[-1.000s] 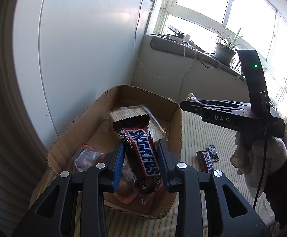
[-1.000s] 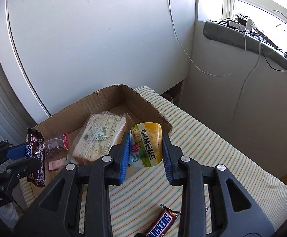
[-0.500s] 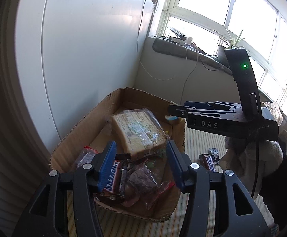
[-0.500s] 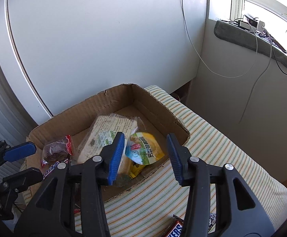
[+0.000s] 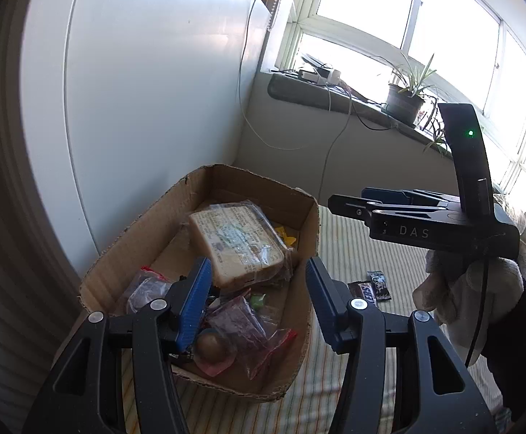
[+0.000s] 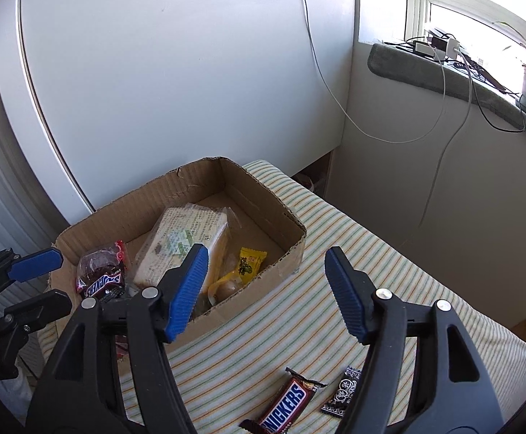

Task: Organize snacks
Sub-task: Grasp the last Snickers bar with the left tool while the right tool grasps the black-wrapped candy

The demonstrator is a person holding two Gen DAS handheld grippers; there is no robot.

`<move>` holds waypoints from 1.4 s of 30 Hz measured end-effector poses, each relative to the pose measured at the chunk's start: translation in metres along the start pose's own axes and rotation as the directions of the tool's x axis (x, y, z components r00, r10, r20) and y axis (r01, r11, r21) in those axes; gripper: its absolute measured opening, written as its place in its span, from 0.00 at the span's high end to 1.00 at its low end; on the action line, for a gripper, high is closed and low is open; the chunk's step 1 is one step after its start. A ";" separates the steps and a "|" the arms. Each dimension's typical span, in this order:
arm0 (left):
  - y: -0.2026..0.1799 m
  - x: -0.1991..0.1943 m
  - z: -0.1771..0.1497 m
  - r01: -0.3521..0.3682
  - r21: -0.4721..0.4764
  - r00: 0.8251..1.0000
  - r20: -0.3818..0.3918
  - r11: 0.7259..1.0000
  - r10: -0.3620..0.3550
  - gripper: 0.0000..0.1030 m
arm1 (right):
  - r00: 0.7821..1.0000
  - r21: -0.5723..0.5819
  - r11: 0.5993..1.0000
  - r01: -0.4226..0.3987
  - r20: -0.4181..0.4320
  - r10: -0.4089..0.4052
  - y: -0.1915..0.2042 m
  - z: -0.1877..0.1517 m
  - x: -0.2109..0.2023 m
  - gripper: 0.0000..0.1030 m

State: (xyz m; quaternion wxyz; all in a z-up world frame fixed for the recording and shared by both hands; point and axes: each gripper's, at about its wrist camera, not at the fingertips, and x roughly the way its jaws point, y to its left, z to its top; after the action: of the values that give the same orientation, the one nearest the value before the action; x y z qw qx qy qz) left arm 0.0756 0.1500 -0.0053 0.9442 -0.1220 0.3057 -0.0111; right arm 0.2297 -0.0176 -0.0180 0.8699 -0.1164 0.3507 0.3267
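Note:
A cardboard box [image 5: 310, 224] [image 6: 263, 188] on the striped cloth holds a wrapped sandwich [image 5: 237, 238] [image 6: 179, 238], a Snickers bar [image 6: 101, 285], a yellow packet [image 6: 249, 266] and several small bagged snacks [image 5: 248, 325]. My left gripper [image 5: 257, 300] is open and empty above the box's near end. My right gripper [image 6: 266, 289] is open and empty over the box's right edge; it also shows in the left wrist view [image 5: 350, 204]. A second Snickers bar [image 6: 286, 403] [image 5: 364, 291] and a small black packet [image 6: 342, 390] [image 5: 378, 284] lie on the cloth.
A white panel [image 6: 176, 72] stands behind the box. A windowsill [image 5: 335, 97] carries cables, a charger and a potted plant [image 5: 406, 101]. The striped cloth [image 6: 389, 271] stretches right of the box.
Both grippers opened and let go: the Snickers bar and the yellow-green packet dropped into the box. Both grippers then drew back, jaws wider.

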 end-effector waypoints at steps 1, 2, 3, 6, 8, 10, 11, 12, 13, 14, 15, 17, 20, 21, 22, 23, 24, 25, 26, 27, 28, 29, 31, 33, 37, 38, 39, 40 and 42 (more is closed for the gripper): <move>-0.003 0.000 0.000 0.006 0.004 1.000 0.001 1.000 -0.006 0.48 | 1.000 0.007 1.000 0.001 -0.001 -0.001 -0.004 -0.002 -0.003 0.32; -0.006 0.000 -0.001 0.011 0.008 1.000 0.001 1.000 -0.011 0.48 | 1.000 0.013 1.000 0.003 -0.005 -0.003 -0.009 -0.005 -0.006 0.32; -0.009 0.000 -0.001 0.020 0.010 1.000 0.002 1.000 -0.020 0.48 | 1.000 0.019 1.000 0.005 -0.010 -0.004 -0.013 -0.008 -0.009 0.32; -0.023 0.000 -0.003 0.052 0.028 0.999 0.000 0.998 -0.052 0.49 | 1.000 0.033 0.999 0.015 -0.027 -0.015 -0.026 -0.018 -0.016 0.32; -0.033 0.001 -0.005 0.074 0.045 0.997 -0.006 0.996 -0.073 0.49 | 0.999 0.032 0.999 0.023 -0.048 -0.021 -0.034 -0.027 -0.018 0.32; -0.047 0.002 -0.007 0.095 0.064 0.995 -0.013 0.993 -0.094 0.51 | 0.997 0.035 0.999 0.035 -0.069 -0.033 -0.042 -0.035 -0.019 0.32; -0.053 0.002 -0.008 0.107 0.072 0.994 -0.017 0.992 -0.106 0.53 | 0.996 0.040 0.998 0.041 -0.077 -0.038 -0.047 -0.040 -0.020 0.32; -0.058 0.004 -0.009 0.118 0.080 0.993 -0.023 0.990 -0.117 0.54 | 0.995 0.047 0.998 0.045 -0.086 -0.041 -0.052 -0.045 -0.021 0.32; -0.064 0.007 -0.011 0.129 0.086 0.991 -0.031 0.988 -0.127 0.54 | 0.994 0.055 0.997 0.047 -0.097 -0.041 -0.056 -0.049 -0.021 0.32; -0.069 0.010 -0.013 0.141 0.092 0.990 -0.040 0.986 -0.137 0.56 | 0.993 0.063 0.997 0.049 -0.109 -0.042 -0.060 -0.053 -0.021 0.32; -0.074 0.013 -0.014 0.152 0.098 0.988 -0.053 0.983 -0.148 0.58 | 0.992 0.074 0.996 0.052 -0.121 -0.043 -0.064 -0.058 -0.020 0.32; -0.084 0.022 -0.019 0.178 0.104 0.982 -0.081 0.979 -0.170 0.60 | 0.989 0.100 0.994 0.042 -0.147 -0.027 -0.071 -0.066 -0.017 0.32; -0.095 0.037 -0.025 0.223 0.089 0.969 -0.132 0.971 -0.210 0.65 | 0.982 0.148 0.989 0.018 -0.187 0.010 -0.082 -0.076 -0.008 0.42; -0.099 0.042 -0.027 0.229 0.093 0.966 -0.146 0.969 -0.214 0.66 | 0.980 0.160 0.987 0.012 -0.200 0.021 -0.084 -0.080 -0.005 0.48; -0.104 0.046 -0.029 0.233 0.100 0.964 -0.159 0.967 -0.216 0.66 | 0.977 0.170 0.985 0.010 -0.210 0.026 -0.086 -0.083 -0.003 0.50; -0.108 0.050 -0.031 0.239 0.106 0.961 -0.171 0.965 -0.219 0.66 | 0.975 0.176 0.984 0.011 -0.219 0.028 -0.088 -0.085 0.000 0.50; -0.112 0.055 -0.033 0.244 0.110 0.958 -0.184 0.963 -0.222 0.66 | 0.974 0.184 0.983 0.011 -0.225 0.031 -0.090 -0.088 0.002 0.50; -0.116 0.059 -0.034 0.248 0.113 0.955 -0.196 0.962 -0.223 0.66 | 0.973 0.192 0.981 0.009 -0.229 0.036 -0.091 -0.089 0.004 0.50; -0.119 0.063 -0.036 0.248 0.117 0.953 -0.207 0.962 -0.221 0.66 | 0.972 0.199 0.980 0.008 -0.233 0.040 -0.092 -0.090 0.006 0.51; -0.121 0.068 -0.037 0.247 0.121 0.952 -0.215 0.962 -0.217 0.66 | 0.970 0.204 0.979 0.007 -0.238 0.043 -0.093 -0.091 0.007 0.51; -0.123 0.072 -0.038 0.244 0.124 0.951 -0.223 0.962 -0.213 0.66 | 0.969 0.207 0.978 0.004 -0.242 0.047 -0.092 -0.092 0.008 0.51; -0.124 0.076 -0.039 0.242 0.125 0.951 -0.230 0.962 -0.209 0.66 | 0.968 0.208 0.978 0.002 -0.246 0.050 -0.091 -0.092 0.009 0.51; -0.125 0.085 -0.040 0.236 0.122 0.949 -0.244 0.964 -0.202 0.66 | 0.966 0.197 0.980 0.005 -0.254 0.047 -0.088 -0.092 0.013 0.51; -0.124 0.093 -0.040 0.232 0.108 0.945 -0.259 0.967 -0.198 0.66 | 0.964 0.191 0.982 0.005 -0.263 0.047 -0.086 -0.093 0.015 0.51; -0.123 0.107 -0.041 0.220 0.098 0.943 -0.277 0.971 -0.186 0.66 | 0.959 0.182 0.983 0.014 -0.280 0.038 -0.083 -0.094 0.021 0.52; -0.123 0.110 -0.041 0.217 0.097 0.943 -0.280 0.971 -0.183 0.66 | 0.958 0.175 0.984 0.018 -0.284 0.033 -0.082 -0.094 0.022 0.52; -0.124 0.112 -0.041 0.217 0.096 0.941 -0.284 0.971 -0.182 0.66 | 0.957 0.167 0.986 0.024 -0.289 0.026 -0.081 -0.094 0.023 0.54; -0.124 0.114 -0.041 0.217 0.097 0.941 -0.287 0.971 -0.181 0.66 | 0.956 0.158 0.987 0.032 -0.293 0.016 -0.081 -0.094 0.025 0.58; -0.129 0.120 -0.040 0.215 0.108 0.939 -0.294 0.971 -0.176 0.66 | 0.955 0.133 0.990 0.048 -0.298 -0.006 -0.078 -0.093 0.028 0.62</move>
State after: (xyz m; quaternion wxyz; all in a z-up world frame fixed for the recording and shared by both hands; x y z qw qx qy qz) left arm 0.1566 0.0048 -0.0748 0.8912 -0.0833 0.4223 -0.1434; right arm 0.2463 -0.1034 -0.1072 0.8178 -0.1079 0.4975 0.2684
